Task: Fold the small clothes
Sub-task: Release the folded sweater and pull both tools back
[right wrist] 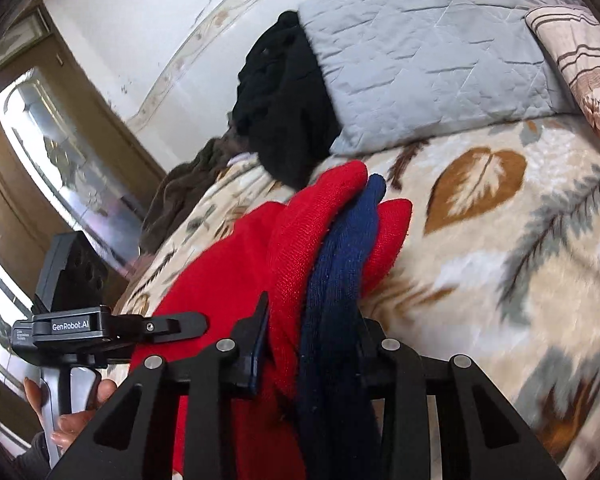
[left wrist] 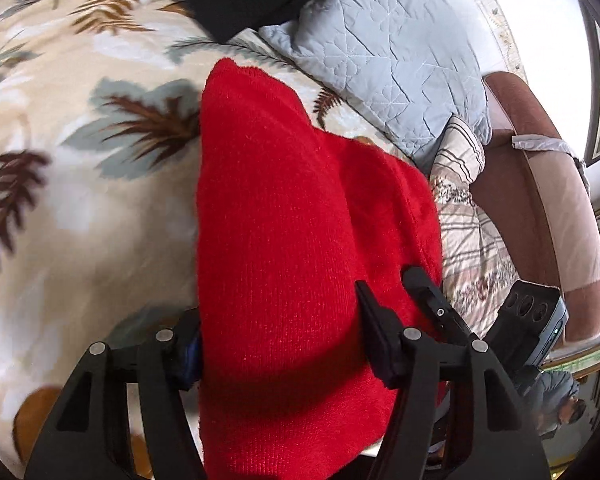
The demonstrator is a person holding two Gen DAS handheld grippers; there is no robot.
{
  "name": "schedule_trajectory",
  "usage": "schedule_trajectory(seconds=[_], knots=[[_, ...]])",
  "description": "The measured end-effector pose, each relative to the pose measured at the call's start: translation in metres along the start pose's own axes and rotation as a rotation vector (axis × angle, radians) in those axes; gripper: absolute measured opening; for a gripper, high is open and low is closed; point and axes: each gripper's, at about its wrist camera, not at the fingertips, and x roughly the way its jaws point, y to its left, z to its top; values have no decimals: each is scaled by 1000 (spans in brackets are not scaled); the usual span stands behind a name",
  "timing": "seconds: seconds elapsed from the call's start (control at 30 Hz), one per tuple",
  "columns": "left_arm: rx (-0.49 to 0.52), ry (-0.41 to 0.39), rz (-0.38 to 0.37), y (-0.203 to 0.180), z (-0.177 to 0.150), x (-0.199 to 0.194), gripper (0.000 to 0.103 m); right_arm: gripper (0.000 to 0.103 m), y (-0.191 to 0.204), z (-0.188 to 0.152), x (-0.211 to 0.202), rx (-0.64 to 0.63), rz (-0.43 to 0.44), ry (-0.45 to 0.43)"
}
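Observation:
A red knit garment (left wrist: 284,240) with a navy blue part (right wrist: 340,280) is held up over the leaf-patterned bed blanket (left wrist: 80,208). My left gripper (left wrist: 280,344) is shut on a thick fold of the red knit, which drapes forward over the blanket. My right gripper (right wrist: 312,344) is shut on bunched red and navy fabric between its fingers. In the left wrist view the right gripper (left wrist: 424,292) grips the same garment's right edge. In the right wrist view the left gripper (right wrist: 160,326) sits at the left, held by a hand.
A grey quilted pillow (left wrist: 392,52) and a striped patterned pillow (left wrist: 460,184) lie at the bed's head. A black garment (right wrist: 284,112) and a brown one (right wrist: 180,196) are piled beside the grey pillow. A brown headboard (left wrist: 540,184) and a wooden door (right wrist: 40,128) stand beyond.

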Motion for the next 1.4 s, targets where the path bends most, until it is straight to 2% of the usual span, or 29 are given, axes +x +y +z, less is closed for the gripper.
schedule_trajectory(seconds=[0.1,0.13,0.17,0.2,0.23,0.3,0.4,0.47,0.53,0.57,0.6,0.63,0.67,0.7,0.8,0.87,1.0,1.13,1.27,1.33,1.4], knots=[[-8,13,35,20,-15,7,66,36,7,-23,4,60,-45,52],[-22,39,71,30,-19,17,66,36,2,-33,12,103,-75,92],[-36,63,86,39,-22,25,75,38,-3,-41,22,131,-106,135],[-62,69,45,48,-25,27,76,45,-10,-52,33,147,-178,184],[-90,67,-3,53,-27,22,76,45,-12,-55,33,158,-182,178],[-75,32,-36,55,-26,5,74,45,-10,-50,19,177,-170,123],[9,-81,-23,44,-17,-20,77,48,7,-36,-9,78,-210,-44],[54,-137,37,37,-12,-24,80,44,15,-30,-12,15,-154,-92],[114,-170,124,29,-10,-14,80,40,23,-27,2,-51,-141,-71],[137,-162,164,27,-8,-4,80,36,24,-27,13,-82,-158,-44],[160,-141,210,26,-9,9,83,29,22,-28,27,-101,-192,-5],[171,-123,229,28,-8,22,86,27,17,-29,42,-108,-244,41],[160,-120,227,34,-7,25,93,27,9,-30,56,-102,-283,83],[135,-117,221,38,-4,27,96,27,6,-33,57,-98,-283,80],[76,-80,164,53,2,27,96,27,5,-30,56,-85,-276,70],[53,-67,142,57,0,28,96,27,12,-32,57,-126,-301,71],[68,-82,150,52,-4,23,96,30,15,-33,55,-137,-304,67],[91,-116,192,44,-12,10,96,30,17,-33,47,-137,-308,59],[166,-173,184,32,-28,-18,96,34,29,-43,18,-168,-256,59],[190,-165,223,31,-33,-19,96,43,32,-54,7,-196,-225,85],[213,-114,309,33,-35,-1,103,59,31,-71,8,-241,-296,130]])
